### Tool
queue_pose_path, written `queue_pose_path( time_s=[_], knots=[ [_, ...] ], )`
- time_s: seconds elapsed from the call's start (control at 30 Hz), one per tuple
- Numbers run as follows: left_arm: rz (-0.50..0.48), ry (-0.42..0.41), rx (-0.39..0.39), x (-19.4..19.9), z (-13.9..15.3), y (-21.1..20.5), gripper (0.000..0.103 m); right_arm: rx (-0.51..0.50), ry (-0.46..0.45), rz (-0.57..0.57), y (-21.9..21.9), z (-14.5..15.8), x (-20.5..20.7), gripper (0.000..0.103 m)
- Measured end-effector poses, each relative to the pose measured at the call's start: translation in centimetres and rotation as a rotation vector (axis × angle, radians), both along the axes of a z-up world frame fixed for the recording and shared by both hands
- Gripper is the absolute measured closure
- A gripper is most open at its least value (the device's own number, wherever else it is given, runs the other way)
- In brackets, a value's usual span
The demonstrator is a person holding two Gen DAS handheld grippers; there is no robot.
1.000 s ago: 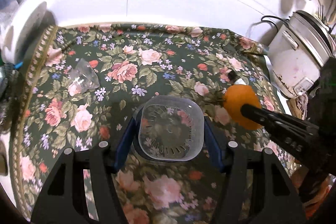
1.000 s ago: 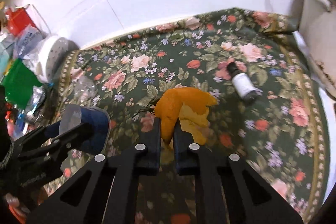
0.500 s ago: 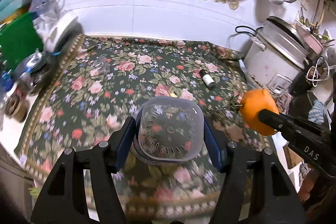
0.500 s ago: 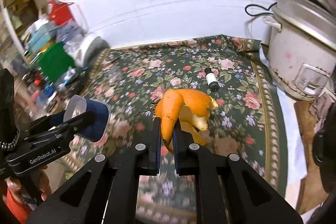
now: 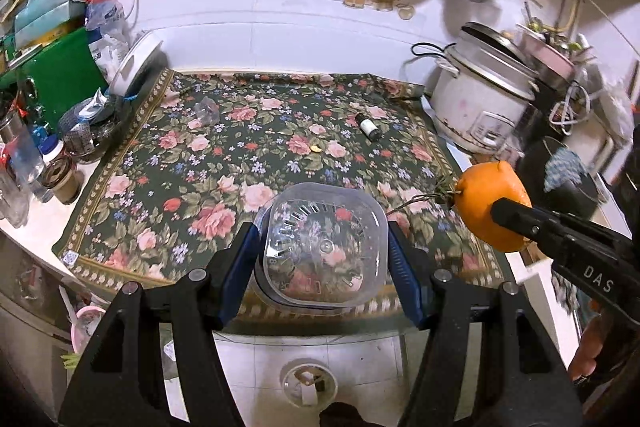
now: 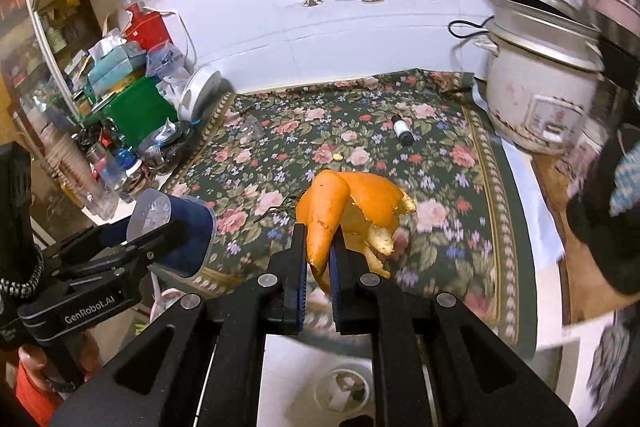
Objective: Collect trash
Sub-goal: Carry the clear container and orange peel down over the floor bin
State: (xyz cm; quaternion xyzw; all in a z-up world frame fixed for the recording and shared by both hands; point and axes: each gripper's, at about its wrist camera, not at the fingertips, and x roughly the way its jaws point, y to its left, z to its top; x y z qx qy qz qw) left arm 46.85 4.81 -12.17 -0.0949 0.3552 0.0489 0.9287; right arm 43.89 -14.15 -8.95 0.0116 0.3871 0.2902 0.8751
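While we carry both pieces off the bench (image 5: 36, 223), the weak point is the orange peel (image 6: 352, 205). Our right gripper (image 6: 319, 269) has its jaws nearly shut, pinching only one narrow strip of it, with the rest curling free toward 1 o'clock. A quick swing could tear that strip or let it slide out, and the peel would drop onto the flowered cloth (image 5: 224, 155) or the tiled floor (image 6: 296, 367) below.

Our left gripper (image 5: 322, 253) has its jaws set wide, clamped on the sides of a clear plastic cup (image 5: 325, 251) held bottom-forward. Those thin walls may buckle and pop loose if we squeeze harder.

A small bottle (image 5: 369, 127) at 12 o'clock and a clear wrapper (image 5: 207, 110) at 11 o'clock lie on the cloth, easy to overlook.
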Motion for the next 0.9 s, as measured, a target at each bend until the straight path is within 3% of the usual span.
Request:
queue_pose_path(
  time_s=[0.27,0.53,0.7,0.9],
  knots=[
    [-0.061,0.013,-0.002,-8.3,-1.0,2.0,0.041,-0.009,0.034,-0.084,2.1,-1.7,-7.8,0.094],
    [-0.071,0.077,-0.012,-14.9,-3.1,3.7,0.041,0.006,0.108,-0.088,4.1,-4.1,-14.3,0.094],
    [-0.076,0.136,-0.019,-17.1,-5.5,4.1,0.041,-0.018,0.148,-0.076,4.8,-5.7,-16.9,0.094],
    [-0.061,0.226,-0.071,-17.7,-10.4,4.2,0.041,-0.054,0.225,-0.074,4.5,-9.3,-18.0,0.094]
  ],
)
